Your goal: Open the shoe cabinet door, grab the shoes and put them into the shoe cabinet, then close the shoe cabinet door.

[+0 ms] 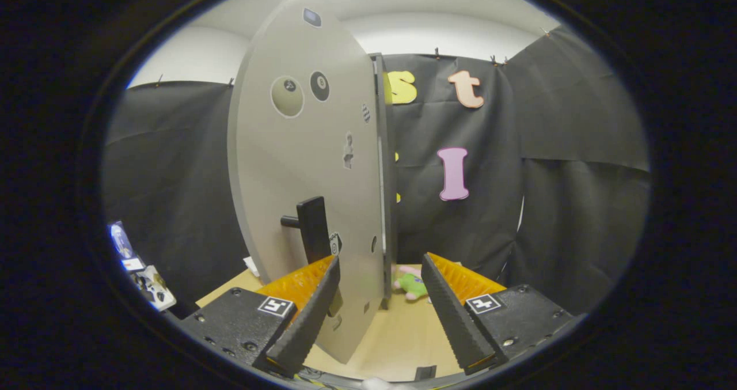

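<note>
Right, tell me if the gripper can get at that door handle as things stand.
Probably yes. The gripper is open, and the dark handle stands out from the cabinet door just ahead of its left finger with nothing between. It would need to shift left so both fingers straddle the handle.

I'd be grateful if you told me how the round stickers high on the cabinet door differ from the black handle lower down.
The round stickers lie flat on the door, while the black handle stands out from it on a short stem. The stickers are circular; the handle is a tall upright bar. The stickers sit far above the open gripper; the handle is just ahead of one finger. Both are fixed to the same door face.
</note>
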The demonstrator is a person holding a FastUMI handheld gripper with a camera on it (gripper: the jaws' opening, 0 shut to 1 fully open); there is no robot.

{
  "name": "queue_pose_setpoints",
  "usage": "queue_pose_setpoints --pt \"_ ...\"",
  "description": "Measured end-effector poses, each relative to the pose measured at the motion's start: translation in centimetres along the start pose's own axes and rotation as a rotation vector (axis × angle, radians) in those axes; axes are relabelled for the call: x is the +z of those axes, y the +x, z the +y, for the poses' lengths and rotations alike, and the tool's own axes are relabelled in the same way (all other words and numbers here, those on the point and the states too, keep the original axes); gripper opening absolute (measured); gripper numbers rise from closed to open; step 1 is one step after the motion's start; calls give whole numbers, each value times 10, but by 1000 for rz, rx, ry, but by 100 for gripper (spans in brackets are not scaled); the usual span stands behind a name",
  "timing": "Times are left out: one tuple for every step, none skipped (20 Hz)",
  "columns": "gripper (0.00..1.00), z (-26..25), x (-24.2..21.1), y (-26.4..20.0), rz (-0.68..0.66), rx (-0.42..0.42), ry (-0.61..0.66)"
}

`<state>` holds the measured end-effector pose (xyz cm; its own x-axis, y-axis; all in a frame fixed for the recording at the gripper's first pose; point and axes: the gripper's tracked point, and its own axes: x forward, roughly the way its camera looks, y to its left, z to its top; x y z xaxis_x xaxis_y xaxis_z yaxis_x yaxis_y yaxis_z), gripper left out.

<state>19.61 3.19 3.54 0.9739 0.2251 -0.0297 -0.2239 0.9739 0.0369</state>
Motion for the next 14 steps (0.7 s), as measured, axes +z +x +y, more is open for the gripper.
queue_pose_setpoints --pt "94 10 0 2 1 -7 0" --pt "94 20 0 4 0 -13 -6" --pt "94 32 1 7 -3 -13 -14" --pt "94 43 0 10 -4 -11 -14" --pt "94 52 0 15 -6 -8 -6" --pt "94 58 1 21 -5 -8 -2" --pt "94 65 0 25 0 -12 -8" --pt "94 75 -3 29 1 -20 -13" --pt "94 82 -4 34 3 -27 -13" --pt "94 89 -4 40 -4 -29 -7" --pt "94 97 -5 46 -4 -26 2" --pt "95 105 -5 53 -4 -18 15" --pt "95 115 -5 60 -4 -7 23" --pt "94 124 -5 65 -3 3 23"
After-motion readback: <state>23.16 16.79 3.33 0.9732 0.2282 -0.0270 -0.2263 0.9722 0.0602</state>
